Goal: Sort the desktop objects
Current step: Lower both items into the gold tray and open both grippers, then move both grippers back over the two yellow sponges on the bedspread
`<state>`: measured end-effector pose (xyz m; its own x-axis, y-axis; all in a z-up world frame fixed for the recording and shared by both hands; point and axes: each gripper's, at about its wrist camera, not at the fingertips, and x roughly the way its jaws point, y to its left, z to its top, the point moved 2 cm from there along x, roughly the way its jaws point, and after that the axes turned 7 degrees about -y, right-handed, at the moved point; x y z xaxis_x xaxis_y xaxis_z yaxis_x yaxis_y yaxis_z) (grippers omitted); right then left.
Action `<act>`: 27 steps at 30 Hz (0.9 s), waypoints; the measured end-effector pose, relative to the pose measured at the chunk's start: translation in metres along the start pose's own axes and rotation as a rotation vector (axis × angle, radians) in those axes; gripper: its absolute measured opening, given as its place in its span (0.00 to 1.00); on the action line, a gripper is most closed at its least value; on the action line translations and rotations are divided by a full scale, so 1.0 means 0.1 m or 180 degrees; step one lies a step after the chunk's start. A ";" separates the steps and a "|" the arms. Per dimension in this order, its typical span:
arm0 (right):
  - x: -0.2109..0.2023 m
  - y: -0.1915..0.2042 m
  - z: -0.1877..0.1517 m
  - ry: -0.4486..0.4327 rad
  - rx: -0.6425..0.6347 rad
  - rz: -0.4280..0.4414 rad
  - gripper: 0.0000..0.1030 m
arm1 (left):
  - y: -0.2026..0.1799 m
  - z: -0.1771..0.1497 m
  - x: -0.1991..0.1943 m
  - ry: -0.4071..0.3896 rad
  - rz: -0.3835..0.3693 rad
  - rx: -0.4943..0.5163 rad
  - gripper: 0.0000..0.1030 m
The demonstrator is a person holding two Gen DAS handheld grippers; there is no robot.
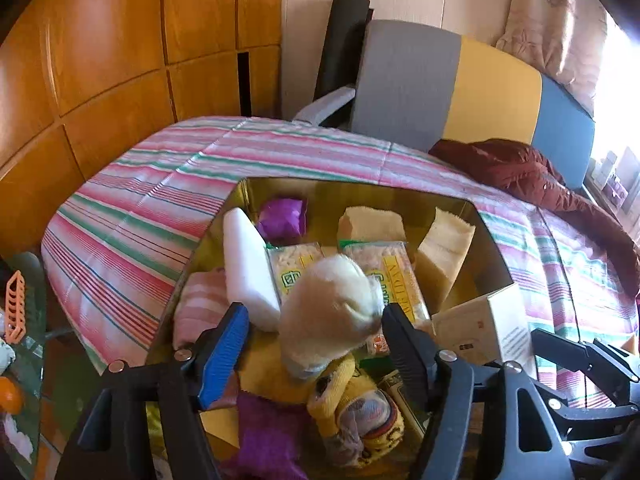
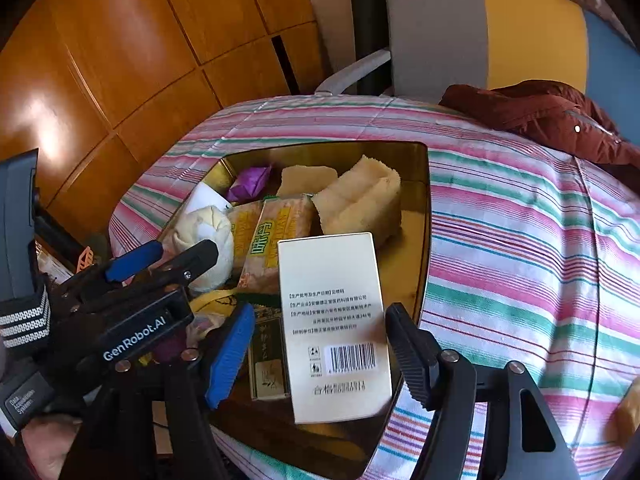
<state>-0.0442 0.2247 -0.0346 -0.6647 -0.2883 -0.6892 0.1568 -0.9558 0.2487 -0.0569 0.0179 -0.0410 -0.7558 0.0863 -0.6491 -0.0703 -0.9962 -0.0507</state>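
A gold tray (image 1: pixel 486 224) on striped cloth holds a white foam block (image 1: pixel 248 268), a purple wrapper (image 1: pixel 282 218), snack packs (image 1: pixel 394 276), yellow sponges (image 1: pixel 370 222), a yellow sock (image 1: pixel 360 412) and a purple cloth (image 1: pixel 268 436). My left gripper (image 1: pixel 312 344) stands open over the tray. A blurred cream cloth roll (image 1: pixel 332 300) sits between its fingers with a gap on each side. My right gripper (image 2: pixel 320 352) is open around a white printed box (image 2: pixel 334 320) lying over the tray's near edge (image 2: pixel 424 200). The left gripper (image 2: pixel 168 258) and cream roll (image 2: pixel 208 232) show at left.
The striped cloth (image 1: pixel 140 200) covers a rounded surface. A maroon jacket (image 1: pixel 520 172) lies at its far right. A grey, yellow and blue chair back (image 1: pixel 440 88) stands behind. Wooden cabinet doors (image 1: pixel 100 40) fill the left. An orange rack (image 1: pixel 16 308) sits at the far left.
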 end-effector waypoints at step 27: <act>-0.80 -0.65 -0.16 -0.0313 0.0265 -0.0432 0.80 | -0.45 0.11 -0.58 -0.0207 -0.0319 0.0241 0.70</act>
<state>0.0112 0.3088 -0.0065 -0.7445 -0.1463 -0.6514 0.0026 -0.9763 0.2163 -0.0174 0.0581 0.0069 -0.7828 0.1883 -0.5931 -0.1947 -0.9794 -0.0538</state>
